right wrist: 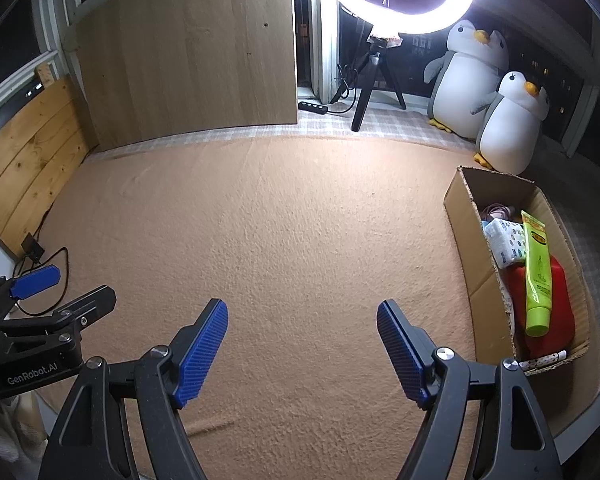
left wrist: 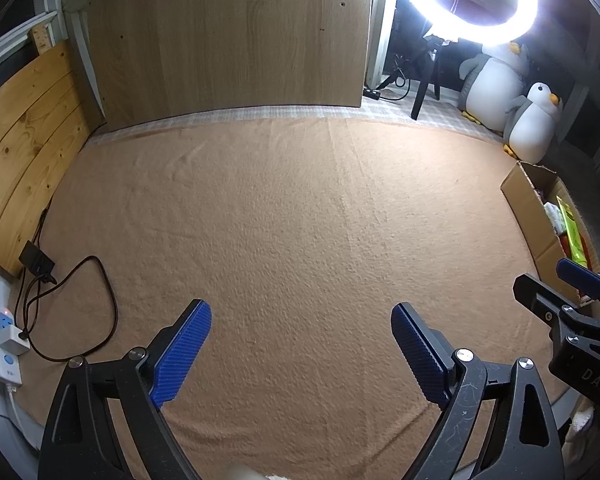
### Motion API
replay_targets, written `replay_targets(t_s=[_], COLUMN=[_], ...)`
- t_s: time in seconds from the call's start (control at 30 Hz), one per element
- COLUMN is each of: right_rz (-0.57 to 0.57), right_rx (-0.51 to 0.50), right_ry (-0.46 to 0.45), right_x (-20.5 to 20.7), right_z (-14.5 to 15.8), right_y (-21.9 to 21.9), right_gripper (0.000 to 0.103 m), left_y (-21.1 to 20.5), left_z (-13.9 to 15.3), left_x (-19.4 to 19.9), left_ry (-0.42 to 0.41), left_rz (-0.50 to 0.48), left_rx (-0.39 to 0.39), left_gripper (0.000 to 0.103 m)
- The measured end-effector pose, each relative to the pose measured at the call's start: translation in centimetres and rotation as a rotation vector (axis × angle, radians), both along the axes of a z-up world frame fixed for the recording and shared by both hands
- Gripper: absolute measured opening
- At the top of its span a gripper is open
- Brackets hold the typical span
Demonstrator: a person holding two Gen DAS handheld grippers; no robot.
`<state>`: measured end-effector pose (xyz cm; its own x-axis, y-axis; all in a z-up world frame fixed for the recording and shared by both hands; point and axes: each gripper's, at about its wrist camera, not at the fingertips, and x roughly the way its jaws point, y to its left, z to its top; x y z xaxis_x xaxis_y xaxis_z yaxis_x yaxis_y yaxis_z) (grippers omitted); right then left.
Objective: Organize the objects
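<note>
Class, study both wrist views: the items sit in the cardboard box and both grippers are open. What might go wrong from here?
1. The green tube lies atop other items; it may slide if the cardboard box is nudged.
2. The black cable loops near the left gripper and may snag.

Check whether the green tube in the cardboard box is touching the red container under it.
Touching. The right wrist view shows the green tube lying directly across the red container inside the cardboard box, with no gap visible between them.

2 plush penguins [right wrist: 460,80]; 1 cardboard box [right wrist: 466,216]; 1 ring light [right wrist: 404,0]; 1 green tube [right wrist: 537,276]; 2 grippers [right wrist: 302,344].
</note>
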<state>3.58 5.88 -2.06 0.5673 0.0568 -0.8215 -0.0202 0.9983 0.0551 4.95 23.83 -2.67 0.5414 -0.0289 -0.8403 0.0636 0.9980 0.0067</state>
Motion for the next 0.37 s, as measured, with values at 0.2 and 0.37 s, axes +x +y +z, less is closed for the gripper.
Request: replay_targets(t_s=[0.2,0.37], right_rz=[-0.007,-0.013], right_rx=[0.003,-0.009], right_ry=[0.023,0.042], right_x=[0.6,1.3], right_z=[-0.9,-2.2], right_y=[-0.2,-0.2], right_gripper=[0.074,0.075], left_y=[0.1,0.1], left_z=[-1.0,-2.3], left_x=[0.6,1.6], left_ry=[0.024,0.048], left_rz=[-0.001,0.001], left_rx=[-0.002,0.0], left_gripper=[0.094,0.096])
